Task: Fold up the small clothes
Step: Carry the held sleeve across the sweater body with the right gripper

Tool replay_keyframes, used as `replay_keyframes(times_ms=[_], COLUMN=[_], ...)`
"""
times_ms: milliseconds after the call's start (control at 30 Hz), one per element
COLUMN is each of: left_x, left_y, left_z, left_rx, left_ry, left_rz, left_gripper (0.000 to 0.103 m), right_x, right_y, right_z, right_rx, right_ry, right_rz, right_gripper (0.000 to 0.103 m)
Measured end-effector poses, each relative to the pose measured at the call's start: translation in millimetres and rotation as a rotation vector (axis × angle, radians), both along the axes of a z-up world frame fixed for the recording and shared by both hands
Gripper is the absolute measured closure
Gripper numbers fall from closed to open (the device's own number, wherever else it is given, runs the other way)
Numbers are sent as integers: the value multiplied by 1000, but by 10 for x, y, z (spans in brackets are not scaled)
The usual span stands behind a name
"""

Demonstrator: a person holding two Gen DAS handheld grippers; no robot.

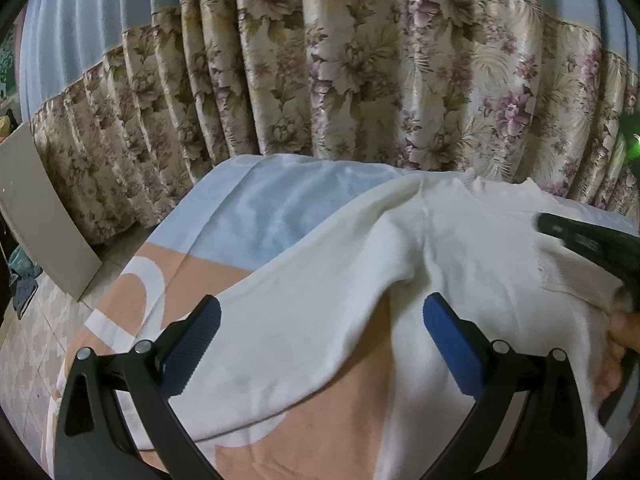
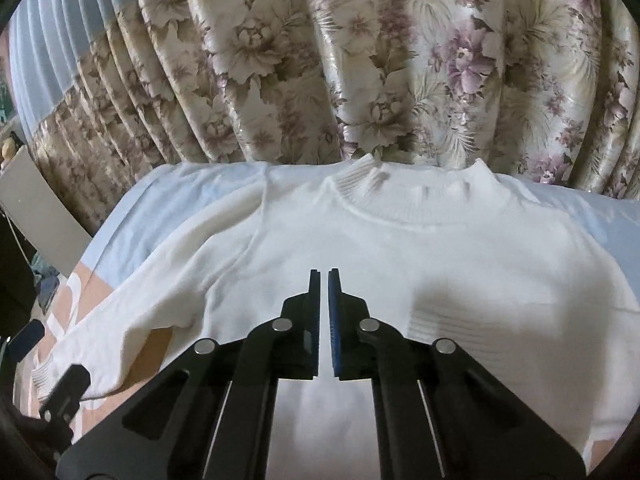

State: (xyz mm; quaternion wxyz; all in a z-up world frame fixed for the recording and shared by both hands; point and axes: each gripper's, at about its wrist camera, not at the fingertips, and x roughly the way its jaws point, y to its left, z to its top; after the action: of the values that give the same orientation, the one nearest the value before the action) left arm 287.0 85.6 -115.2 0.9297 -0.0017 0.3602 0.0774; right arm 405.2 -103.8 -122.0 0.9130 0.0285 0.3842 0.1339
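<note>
A white knit sweater (image 2: pixel 400 256) lies flat on the bed, ribbed collar (image 2: pixel 412 196) toward the curtain. Its left sleeve (image 1: pixel 288 320) stretches down to the left across the sheet. My left gripper (image 1: pixel 320 320) is open, its blue pads on either side of that sleeve, just above it. My right gripper (image 2: pixel 324 280) is shut and empty, hovering over the sweater's chest. The right gripper also shows in the left wrist view (image 1: pixel 588 240) at the right edge, above the sweater's body (image 1: pixel 480 248). The left gripper's fingers (image 2: pixel 28 336) show at the lower left of the right wrist view.
The bed sheet (image 1: pixel 256 216) is light blue with peach and white patches (image 1: pixel 320 432). A floral curtain (image 1: pixel 360 80) hangs close behind the bed. A grey board (image 1: pixel 44 216) leans at the left, with tiled floor (image 1: pixel 28 344) and clutter below it.
</note>
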Motion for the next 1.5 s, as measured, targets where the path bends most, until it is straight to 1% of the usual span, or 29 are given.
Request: replay_keyframes(times_ms=[67, 100, 133, 233, 267, 333, 367, 433, 467, 500, 567, 700, 800, 933, 1100, 1167, 1200, 1233, 1267, 1300, 1333, 1400, 1433, 1467, 1500], left_x=[-12, -6, -4, 37, 51, 87, 124, 200, 281, 340, 450, 635, 744, 875, 1041, 1103, 1122, 1124, 1125, 1126, 1122, 1088, 1066, 1044, 1039], left_y=[15, 8, -8, -93, -125, -203, -273, -398, -511, -598, -805, -1297, -1633, -1894, -2147, -2227, -2262, -2290, -2323, -2360, -2412, -2521, -2557, -2585, -2599], left_z=[-25, -32, -51, -88, -93, -91, -85, -71, -81, -90, -96, -119, -205, -343, -569, -674, -711, -711, -697, -690, -677, -648, -631, -602, -584], left_rx=[-8, -12, -20, -43, -49, -66, -87, -125, -152, -161, -179, -138, -138, -112, -88, -97, -100, -98, -107, -111, -107, -89, -77, -64, -70], left_ry=[0, 1, 2, 14, 18, 23, 29, 36, 53, 72, 84, 91, 118, 136, 187, 224, 231, 221, 212, 211, 207, 198, 189, 177, 178], left_rz=[-2, -3, -5, -22, -30, -50, -72, -106, -133, -144, -181, -239, -280, -287, -281, -275, -271, -263, -267, -273, -279, -305, -314, -319, -328], left_gripper=[2, 2, 2, 2, 2, 2, 2, 2, 2, 2, 2, 2, 2, 2, 4, 14, 14, 17, 29, 34, 42, 51, 64, 81, 90], right_x=[-93, -132, -139, -113, -125, -180, -228, -274, -317, -343, -390, -548, -656, -757, -831, -841, -850, -857, -865, -866, -869, -882, -883, -884, -883], right_y=[-97, -179, -280, -564, -618, -709, -768, -835, -890, -926, -1010, -1333, -1608, -1942, -2287, -2376, -2424, -2463, -2496, -2520, -2538, -2577, -2585, -2590, -2596], right_z=[12, -2, -29, -90, -74, -17, 35, 92, 125, 149, 185, 217, 192, 122, 32, 3, -13, -23, -34, -51, -63, -81, -85, -89, -88], right_rx=[-70, -88, -97, -75, -66, -47, -29, -26, -25, -25, -34, -29, -15, 13, 39, 51, 57, 63, 68, 72, 73, 79, 79, 80, 84], right_ry=[-27, -25, -15, 23, 19, -2, -18, -25, -30, -32, -35, -45, -44, -31, -25, -21, -21, -20, -19, -16, -13, -11, -10, -9, -8], right_rz=[-38, -61, -84, -138, -145, -155, -162, -166, -173, -176, -185, -225, -258, -294, -330, -340, -344, -346, -349, -350, -352, -356, -358, -359, -360], right_gripper=[98, 98, 98, 94, 89, 52, 48, 48, 48, 48, 48, 48, 48, 48, 48, 48, 48, 48, 47, 47, 46, 46, 46, 46, 46])
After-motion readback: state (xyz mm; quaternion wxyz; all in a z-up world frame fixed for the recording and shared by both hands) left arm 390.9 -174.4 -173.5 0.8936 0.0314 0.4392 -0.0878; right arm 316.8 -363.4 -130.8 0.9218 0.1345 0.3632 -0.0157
